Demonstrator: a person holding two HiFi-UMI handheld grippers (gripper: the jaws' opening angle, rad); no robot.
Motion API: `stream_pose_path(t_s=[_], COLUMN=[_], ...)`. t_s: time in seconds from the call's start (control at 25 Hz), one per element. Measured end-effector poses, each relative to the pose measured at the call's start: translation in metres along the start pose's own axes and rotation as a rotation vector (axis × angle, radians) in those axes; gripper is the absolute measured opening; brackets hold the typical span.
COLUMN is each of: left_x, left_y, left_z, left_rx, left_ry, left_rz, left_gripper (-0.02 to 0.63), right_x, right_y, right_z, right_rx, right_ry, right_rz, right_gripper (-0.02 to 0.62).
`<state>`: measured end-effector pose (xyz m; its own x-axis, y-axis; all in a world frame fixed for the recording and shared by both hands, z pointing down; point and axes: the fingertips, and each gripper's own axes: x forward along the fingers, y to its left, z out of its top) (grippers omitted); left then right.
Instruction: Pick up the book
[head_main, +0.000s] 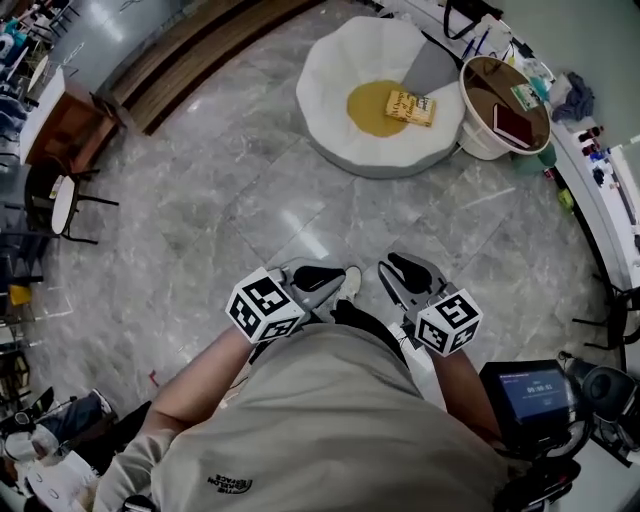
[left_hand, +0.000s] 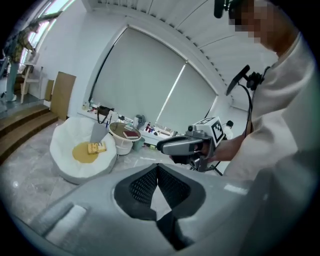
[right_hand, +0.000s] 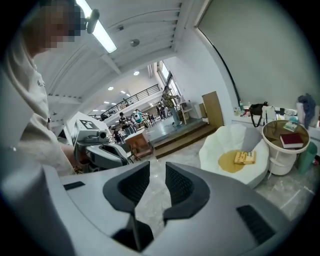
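Note:
The yellow book lies on the yellow seat cushion of a white petal-shaped chair far ahead across the marble floor. It shows small in the left gripper view and in the right gripper view. Both grippers are held close in front of the person's body, well short of the chair. My left gripper has its jaw tips touching, with nothing in them. My right gripper stands open with only floor showing in the gap.
A round side table with a dark red book stands right of the chair. A cluttered white counter runs along the right. Wooden steps and dark chairs are at the left. A screen device sits at lower right.

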<state>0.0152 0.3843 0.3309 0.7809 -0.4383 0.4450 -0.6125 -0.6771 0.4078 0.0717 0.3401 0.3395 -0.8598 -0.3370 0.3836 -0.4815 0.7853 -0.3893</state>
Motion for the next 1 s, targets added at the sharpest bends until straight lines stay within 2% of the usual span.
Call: stream_pose_path(t_s=[0.2,0.4,0.6,0.76,0.88,1.0], left_x=[0.028,0.049,0.068,0.074,0.08,0.088], left_y=[0.045,0.086,0.143,0.196,0.232,0.271], left_z=[0.048,0.081,0.114,0.142,0.165,0.174], left_rx=[-0.015,0.0,0.038,0.053,0.079,0.093], left_ry=[-0.014,0.018,0.037,0.061,0.075,0.11], left_rz=[0.024,-0.006,-0.062,-0.134,-0.186,-0.232], left_gripper=[0.008,0.008,0.008,0.008,0.008,0.008], right_x=[0.015,0.04,0.082,0.12,0.144,0.17], right_y=[-0.059,-0.107,-0.159,-0.197,-0.232,-0.276], right_z=[0.043,0.053,0.049,0.062,0.074,0.073], right_rx=[0.008,0.066,0.137,0.187,0.248,0.368], right_ry=[-0.025,-0.018,0.019,0.037,0.018,-0.036], right_rz=[-0.015,-0.054,-0.142,-0.228,-0.281,-0.337], right_gripper=[0.11,0.117,0.132,0.135,0.135,0.138])
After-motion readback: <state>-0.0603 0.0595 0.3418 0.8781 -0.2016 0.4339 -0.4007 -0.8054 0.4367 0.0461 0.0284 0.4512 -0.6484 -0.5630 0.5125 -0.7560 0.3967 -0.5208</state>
